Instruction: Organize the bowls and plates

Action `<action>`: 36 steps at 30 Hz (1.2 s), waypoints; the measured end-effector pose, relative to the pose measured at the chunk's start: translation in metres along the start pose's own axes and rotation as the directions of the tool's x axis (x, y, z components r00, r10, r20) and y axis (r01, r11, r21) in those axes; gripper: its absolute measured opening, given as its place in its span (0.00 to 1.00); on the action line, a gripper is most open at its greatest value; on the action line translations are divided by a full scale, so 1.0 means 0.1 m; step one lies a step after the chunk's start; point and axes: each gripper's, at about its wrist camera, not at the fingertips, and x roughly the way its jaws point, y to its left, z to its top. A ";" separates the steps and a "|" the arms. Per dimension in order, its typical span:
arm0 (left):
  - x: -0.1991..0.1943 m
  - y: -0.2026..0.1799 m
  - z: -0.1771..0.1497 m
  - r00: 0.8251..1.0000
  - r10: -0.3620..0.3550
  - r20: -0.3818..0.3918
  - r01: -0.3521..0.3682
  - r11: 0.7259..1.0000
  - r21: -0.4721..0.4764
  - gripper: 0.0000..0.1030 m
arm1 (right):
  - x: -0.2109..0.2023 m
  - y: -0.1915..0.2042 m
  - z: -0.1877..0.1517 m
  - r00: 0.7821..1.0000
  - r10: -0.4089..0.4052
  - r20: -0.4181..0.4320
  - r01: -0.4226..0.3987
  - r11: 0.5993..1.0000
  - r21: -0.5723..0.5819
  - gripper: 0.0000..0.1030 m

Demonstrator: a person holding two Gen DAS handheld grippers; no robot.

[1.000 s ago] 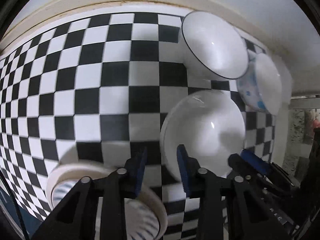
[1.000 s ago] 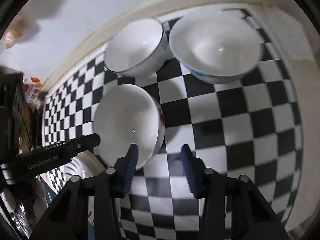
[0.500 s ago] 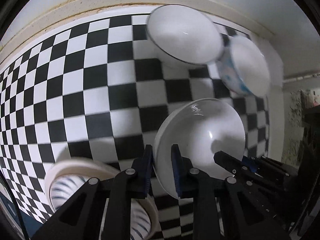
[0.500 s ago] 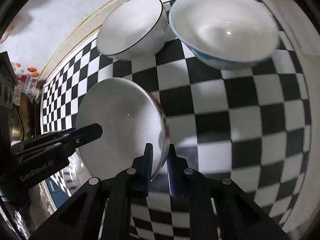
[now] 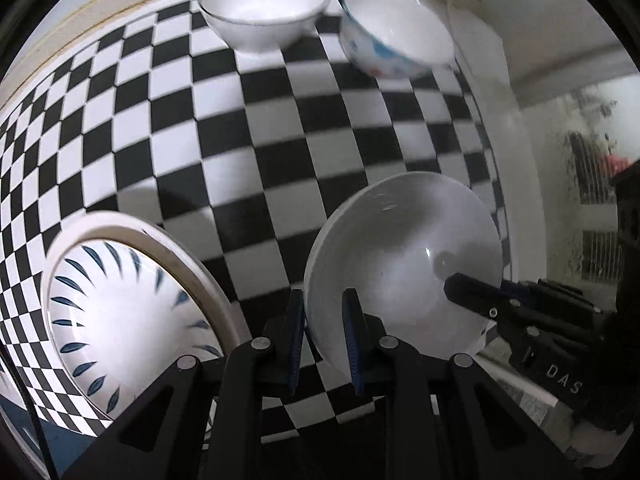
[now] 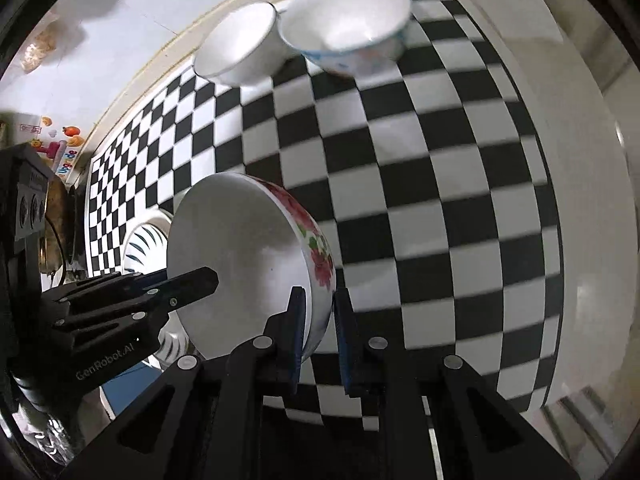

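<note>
The checkered counter [image 5: 304, 128] fills both wrist views, its black and white squares running out ahead of the jaws to a pale wall edge. Left of the left jaws and close beside them lies the blue-leaf plate [image 5: 120, 312], a white plate with a ring of dark blue leaf strokes, resting flat on the counter.

The floral bowl [image 6: 248, 264], white inside with red flowers and green leaves on its outer wall, sits tilted between the two tools. The left gripper [image 5: 324, 340] has its jaws drawn narrow on the bowl's near rim, one blue pad inside and one outside. The right gripper [image 6: 320, 336] pinches the opposite rim in the same way, jaws narrow, the flowered wall between them.

Far ahead of both sets of jaws, at the back of the counter, stand two more bowls just beside each other: the blue-patterned bowl [image 5: 396, 40], wider, with blue and red marks on its outside, and left of it the dark-rimmed bowl [image 5: 264, 4], plain white with a thin dark line at the lip.
</note>
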 end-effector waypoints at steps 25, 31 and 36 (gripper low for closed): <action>0.15 -0.06 -0.07 0.998 0.040 -0.039 -0.041 0.999 -0.035 0.17 | 0.27 -0.33 -0.11 0.993 0.012 -0.113 -0.006 0.998 0.055 0.16; -0.43 0.05 0.39 0.993 0.016 0.119 -0.002 0.992 -0.123 0.25 | -0.41 -0.51 0.30 0.998 0.057 0.031 -0.060 0.995 0.084 0.23; -0.42 0.01 1.10 0.988 -0.062 0.143 0.085 0.983 -0.164 0.25 | -0.65 -0.59 1.02 0.989 0.038 0.144 -0.047 0.997 0.064 0.35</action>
